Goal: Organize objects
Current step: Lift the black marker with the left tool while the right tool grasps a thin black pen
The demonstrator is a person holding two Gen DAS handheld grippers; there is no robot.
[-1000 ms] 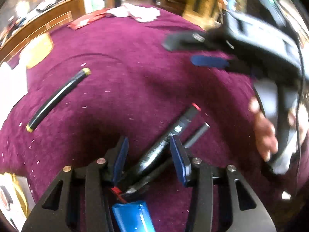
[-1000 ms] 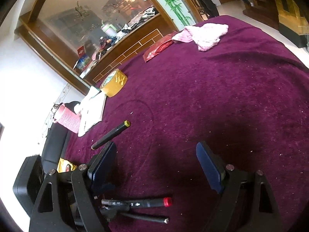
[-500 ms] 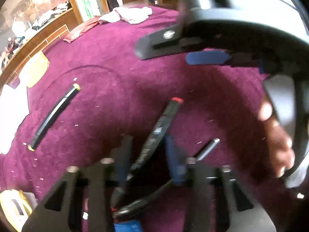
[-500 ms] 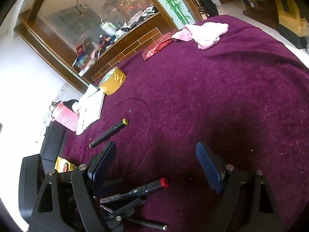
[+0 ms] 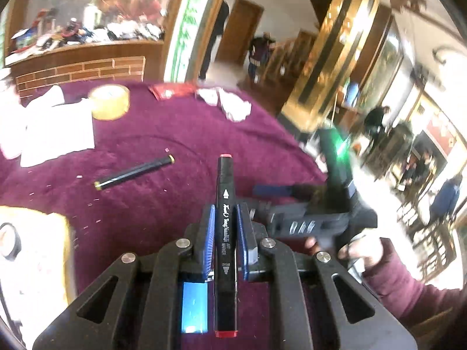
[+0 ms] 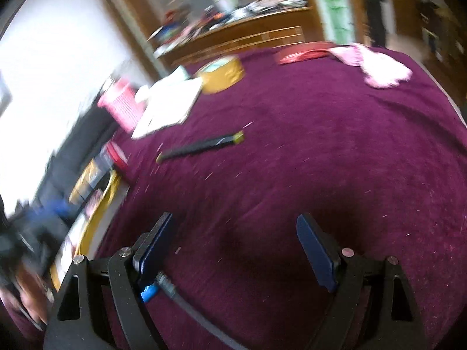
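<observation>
The left gripper (image 5: pixel 224 233) is clamping a red-capped black marker (image 5: pixel 224 227) between its blue pads, lifted above the purple tablecloth (image 5: pixel 163 204), with the marker pointing forward. The right gripper (image 6: pixel 238 250) is hanging low over the cloth with its jaws spread wide and holding nothing. A yellow-capped marker (image 6: pixel 201 147) is lying farther ahead, near the roll of tape (image 6: pixel 223 74).

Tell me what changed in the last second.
The left gripper closed on the red-capped marker and lifted it off the purple cloth. The right gripper stayed open; the yellow-capped marker and thin pen stayed on the cloth.
</observation>
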